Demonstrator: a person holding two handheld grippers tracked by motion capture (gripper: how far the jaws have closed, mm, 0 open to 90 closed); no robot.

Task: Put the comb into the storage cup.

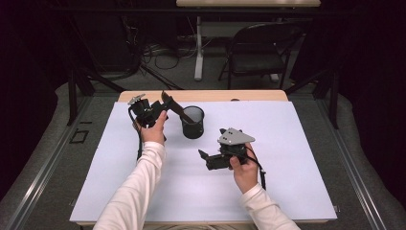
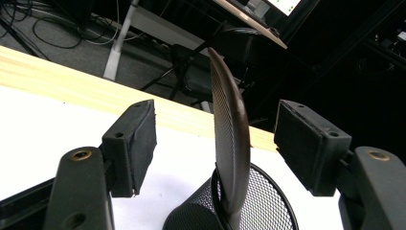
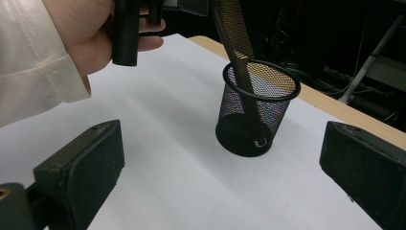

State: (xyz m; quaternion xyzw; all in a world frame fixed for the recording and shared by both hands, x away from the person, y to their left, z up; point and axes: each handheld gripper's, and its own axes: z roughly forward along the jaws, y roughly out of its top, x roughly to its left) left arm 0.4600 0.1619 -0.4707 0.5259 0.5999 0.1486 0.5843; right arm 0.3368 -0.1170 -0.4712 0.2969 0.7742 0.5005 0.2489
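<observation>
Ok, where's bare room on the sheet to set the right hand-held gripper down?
Free: the white sheet right of the right hand-held gripper, and the near strip between the two sleeves. Crowded: the far left, where the mesh cup, the comb leaning in it and the left hand-held gripper sit close together.

White sheet point(image 1: 287, 158) is covering most of the wooden table point(image 1: 258, 95). Black folding chair point(image 1: 261, 45) is standing beyond the far edge, next to a white desk leg point(image 1: 198, 48); cables point(image 1: 163, 52) are lying on the floor.
</observation>
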